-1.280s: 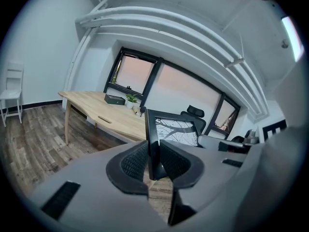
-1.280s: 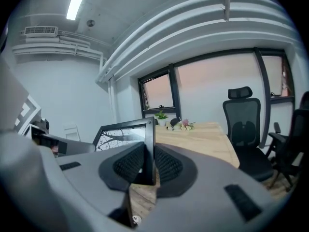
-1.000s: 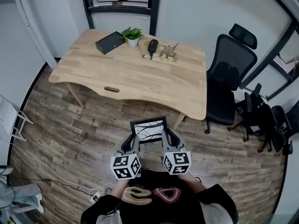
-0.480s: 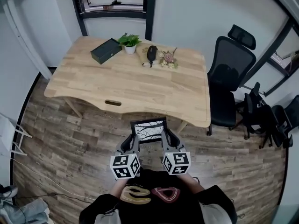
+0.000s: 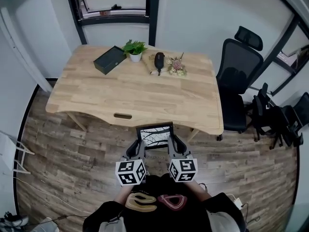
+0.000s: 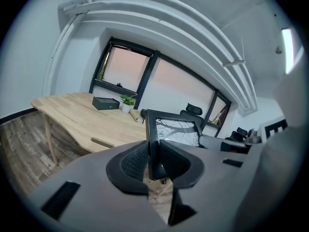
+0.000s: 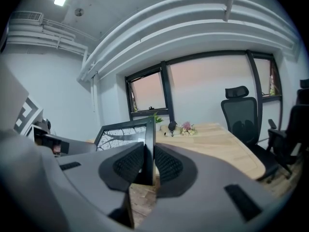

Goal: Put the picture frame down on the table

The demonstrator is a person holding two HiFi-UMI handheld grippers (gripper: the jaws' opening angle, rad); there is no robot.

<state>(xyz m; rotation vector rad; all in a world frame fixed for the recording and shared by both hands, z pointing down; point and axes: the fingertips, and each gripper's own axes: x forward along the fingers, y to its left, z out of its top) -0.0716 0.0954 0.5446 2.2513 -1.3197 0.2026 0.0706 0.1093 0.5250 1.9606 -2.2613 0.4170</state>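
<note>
A black picture frame (image 5: 154, 136) with a branch-pattern print hangs in the air just before the near edge of the wooden table (image 5: 135, 88). My left gripper (image 5: 139, 147) is shut on its left side bar (image 6: 152, 144), and my right gripper (image 5: 171, 145) is shut on its right side bar (image 7: 149, 146). The frame (image 6: 175, 129) stands upright between the two, picture facing me. In the right gripper view the frame (image 7: 126, 132) shows with the table beyond it.
At the table's far edge lie a black box (image 5: 110, 60), a small potted plant (image 5: 135, 49), a dark handset (image 5: 159, 62) and dried flowers (image 5: 177, 67). A black office chair (image 5: 239, 76) stands right of the table, more chairs (image 5: 277, 122) further right. Wood-plank floor (image 5: 67, 153) lies below.
Both grippers, with the frame held between them, have come closer to the table; its near edge has slid down the head view until it almost meets the frame's top.
</note>
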